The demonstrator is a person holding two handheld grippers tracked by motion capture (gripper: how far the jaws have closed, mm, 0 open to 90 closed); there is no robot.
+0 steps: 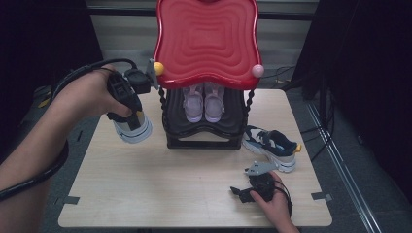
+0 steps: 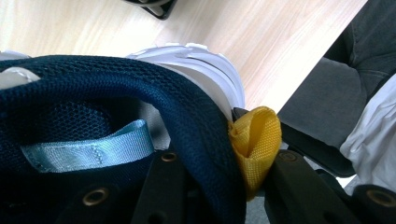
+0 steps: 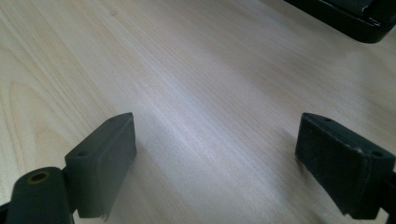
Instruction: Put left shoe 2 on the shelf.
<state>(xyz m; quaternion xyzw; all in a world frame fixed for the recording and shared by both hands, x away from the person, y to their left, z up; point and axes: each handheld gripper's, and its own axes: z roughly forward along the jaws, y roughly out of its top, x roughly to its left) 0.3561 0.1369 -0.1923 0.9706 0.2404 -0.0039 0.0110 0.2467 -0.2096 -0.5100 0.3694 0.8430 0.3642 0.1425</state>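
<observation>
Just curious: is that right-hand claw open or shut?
Open: the right gripper shows its two black jaws standing wide apart over bare table.

Nothing readable here, honestly. No brand or number on the sneaker [image 1: 271, 145], the one in the left gripper [image 2: 140, 107], the rack [image 1: 206, 41] or the table [image 1: 145, 179]. The light blue tab [image 2: 88, 149] inside the shoe is blank too.

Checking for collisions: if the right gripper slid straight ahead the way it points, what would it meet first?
Probably the black base of the shoe rack. The right gripper is open over bare table; depth is hard to judge.
</observation>
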